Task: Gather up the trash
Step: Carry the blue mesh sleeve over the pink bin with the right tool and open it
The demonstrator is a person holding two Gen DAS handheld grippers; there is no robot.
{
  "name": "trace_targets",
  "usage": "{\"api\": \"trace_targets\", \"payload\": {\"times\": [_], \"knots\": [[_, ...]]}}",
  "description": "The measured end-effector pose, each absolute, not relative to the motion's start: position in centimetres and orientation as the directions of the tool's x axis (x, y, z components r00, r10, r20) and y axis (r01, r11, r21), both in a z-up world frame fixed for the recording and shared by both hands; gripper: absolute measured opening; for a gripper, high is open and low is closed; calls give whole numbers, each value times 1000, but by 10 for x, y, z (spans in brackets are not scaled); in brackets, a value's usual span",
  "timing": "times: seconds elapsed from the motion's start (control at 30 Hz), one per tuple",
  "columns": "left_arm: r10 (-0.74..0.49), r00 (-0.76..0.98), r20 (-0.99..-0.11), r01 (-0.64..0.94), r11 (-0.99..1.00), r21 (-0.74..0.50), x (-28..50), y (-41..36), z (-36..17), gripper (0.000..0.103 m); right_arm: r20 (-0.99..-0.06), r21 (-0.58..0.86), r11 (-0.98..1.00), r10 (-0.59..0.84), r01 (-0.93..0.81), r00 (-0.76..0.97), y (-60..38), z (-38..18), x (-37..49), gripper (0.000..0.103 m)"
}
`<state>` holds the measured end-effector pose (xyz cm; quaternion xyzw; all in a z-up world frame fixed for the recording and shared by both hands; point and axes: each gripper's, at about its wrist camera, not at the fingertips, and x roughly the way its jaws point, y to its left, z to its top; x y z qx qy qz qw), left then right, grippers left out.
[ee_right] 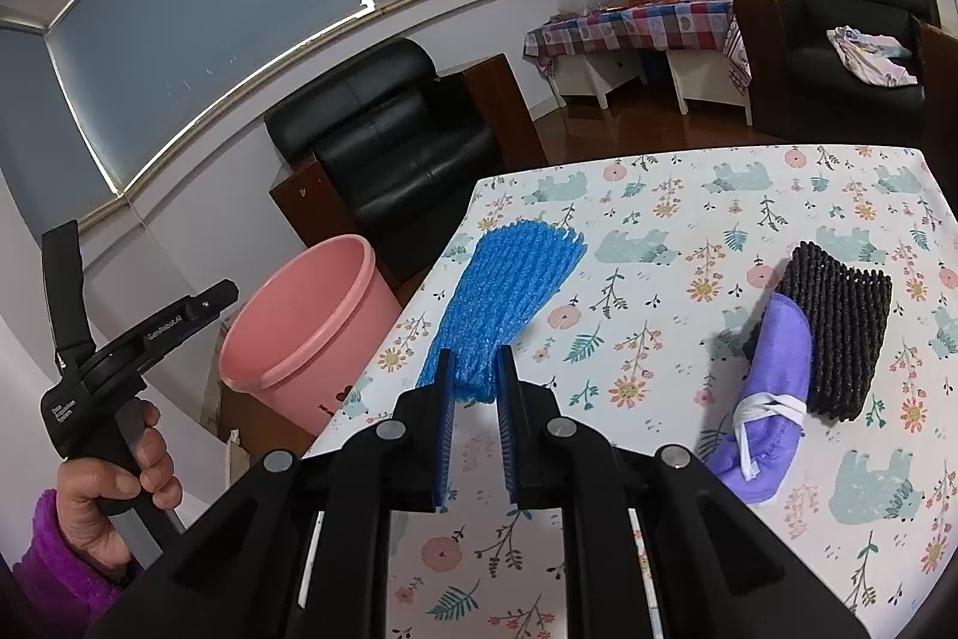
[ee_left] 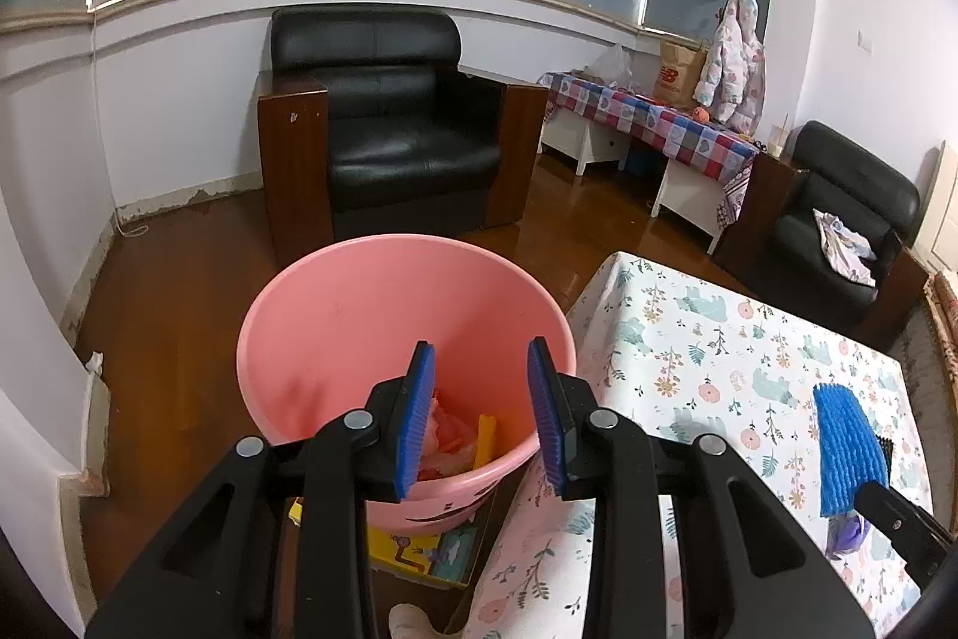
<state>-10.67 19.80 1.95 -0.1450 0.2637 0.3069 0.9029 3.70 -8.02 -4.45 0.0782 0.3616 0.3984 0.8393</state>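
The left gripper [ee_left: 482,414] hangs over the pink bin [ee_left: 335,315] with its jaws wide and nothing between them; in the right wrist view it shows only from the side, at the left edge, held by a hand [ee_right: 117,483] in a purple sleeve [ee_right: 57,567]. The bin stands on the floor [ee_left: 179,291] just off the desk's [ee_left: 718,339] left edge, and a yellow box [ee_left: 419,549] shows under its near side, mostly hidden by the gripper. Inside the bin lie pinkish scraps [ee_left: 449,435] and a yellow piece [ee_left: 486,438], half covered by the fingers and hard to make out. The right gripper [ee_right: 474,408] has its jaws narrow, pinching the near end of the blue foam net [ee_right: 509,291], which lies on the desk near the left edge; the pinched end is partly hidden behind the pads. In the left wrist view, only part of this net shows, and the right gripper is cut off at the frame's right. Toward the desk's right side lies a black foam net [ee_right: 844,327] with a purple mask [ee_right: 772,405] touching its left edge and overlapping it. Whether the mask lies on the net or under it is unclear. A black armchair [ee_left: 383,124] stands behind the bin.
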Motion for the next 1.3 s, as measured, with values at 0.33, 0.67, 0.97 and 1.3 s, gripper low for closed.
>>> {"api": "trace_targets", "payload": {"times": [0.33,0.67,0.97,1.3], "knots": [[492,658,-569,-629,775,-57,-92,177,24,32,-527,448,657,742,-606,415,-91,-45,43,13],[511,655,-557,-645,762,-59,-84,170,27,32,-518,473,652,750,-593,411,-104,-48,49,13],[492,667,-560,-634,769,-78,-78,166,25,32,-527,476,671,735,-569,426,-112,-49,52,13],[449,699,-556,-594,798,-102,-83,163,23,32,-557,440,681,718,-585,418,-96,-50,46,13]]}}
